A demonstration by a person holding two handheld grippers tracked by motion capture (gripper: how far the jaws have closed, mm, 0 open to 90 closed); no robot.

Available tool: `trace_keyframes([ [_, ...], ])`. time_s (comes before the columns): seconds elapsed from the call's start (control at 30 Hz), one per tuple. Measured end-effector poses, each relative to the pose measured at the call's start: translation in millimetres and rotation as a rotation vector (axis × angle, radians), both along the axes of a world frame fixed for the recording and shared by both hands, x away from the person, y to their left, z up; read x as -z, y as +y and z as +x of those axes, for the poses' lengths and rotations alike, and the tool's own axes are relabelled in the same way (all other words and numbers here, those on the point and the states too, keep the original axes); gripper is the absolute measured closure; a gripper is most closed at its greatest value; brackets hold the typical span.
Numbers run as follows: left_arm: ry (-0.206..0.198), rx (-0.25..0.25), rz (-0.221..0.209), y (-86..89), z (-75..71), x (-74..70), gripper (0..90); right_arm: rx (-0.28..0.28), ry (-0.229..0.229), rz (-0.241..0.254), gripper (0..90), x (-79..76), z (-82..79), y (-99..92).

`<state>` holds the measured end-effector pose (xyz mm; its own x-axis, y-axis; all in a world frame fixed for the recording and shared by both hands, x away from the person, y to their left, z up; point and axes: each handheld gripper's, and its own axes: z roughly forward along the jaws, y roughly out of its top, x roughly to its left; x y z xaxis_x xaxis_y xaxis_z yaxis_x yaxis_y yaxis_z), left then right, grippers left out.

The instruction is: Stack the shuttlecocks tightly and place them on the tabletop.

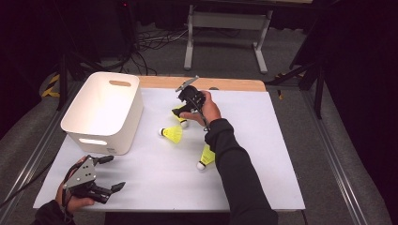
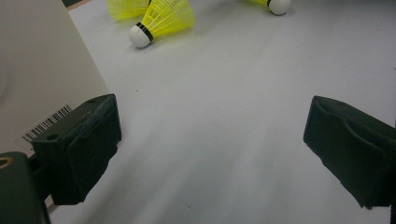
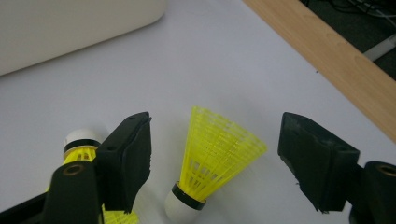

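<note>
right gripper (image 3: pixel 215 154) released, jaws straddling the yellow plastic shuttlecock (image 3: pixel 217 156) lying on the white bench (image 3: pixel 224 70) | tip: drop lower, pinch near its white cork, the skirt's squishy | left gripper (image 2: pixel 210 140) released, idle

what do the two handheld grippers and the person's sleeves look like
Both are black two-jaw tools. The left gripper carries a grey three-cornered plate dotted with small holes on top, and its blocky jaws have matte, ridged pads. The right gripper bears the same kind of grey plate, with a thin black cable trailing back along the hand. The person wears dark long sleeves.
</note>
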<state>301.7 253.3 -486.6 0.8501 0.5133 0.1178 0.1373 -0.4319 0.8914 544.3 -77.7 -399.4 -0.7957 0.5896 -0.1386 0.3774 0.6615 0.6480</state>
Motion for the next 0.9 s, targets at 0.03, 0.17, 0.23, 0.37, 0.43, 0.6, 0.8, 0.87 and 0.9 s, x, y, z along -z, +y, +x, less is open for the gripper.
trace_keyframes([
  [0.03,0.001,0.0,-0.001,0.2,-0.1,0.0,4.9,0.012,0.005,-0.011,25.9,3.1,1.9,1.2],
  [0.17,0.004,0.003,0.004,0.3,-0.5,0.1,5.1,0.034,0.012,-0.028,24.2,10.0,7.0,3.6],
  [0.23,0.003,0.006,0.008,-0.3,-0.4,0.2,5.2,0.022,-0.007,-0.053,24.6,10.3,7.9,6.3],
  [0.37,0.013,0.007,0.007,-1.6,-0.8,0.6,5.4,-0.021,-0.028,-0.024,29.4,4.7,9.7,12.3],
  [0.43,0.008,0.011,0.005,-1.4,-0.9,-0.1,5.6,-0.027,-0.022,-0.026,30.4,4.8,10.8,14.1],
  [0.6,0.016,0.026,0.005,-1.7,-1.2,0.1,7.4,-0.065,0.012,-0.1,34.8,12.6,19.4,23.8],
  [0.8,0.016,0.031,0.01,-1.6,-1.3,0.0,8.6,-0.094,0.054,-0.154,47.5,17.1,25.2,28.5],
  [0.87,0.017,0.034,0.011,-2.2,-1.6,0.3,8.9,-0.111,0.07,-0.202,57.1,19.8,26.6,30.7],
  [0.9,0.017,0.034,0.011,-2.2,-1.6,0.3,8.9,-0.111,0.07,-0.202,57.1,19.8,26.6,30.7],
])
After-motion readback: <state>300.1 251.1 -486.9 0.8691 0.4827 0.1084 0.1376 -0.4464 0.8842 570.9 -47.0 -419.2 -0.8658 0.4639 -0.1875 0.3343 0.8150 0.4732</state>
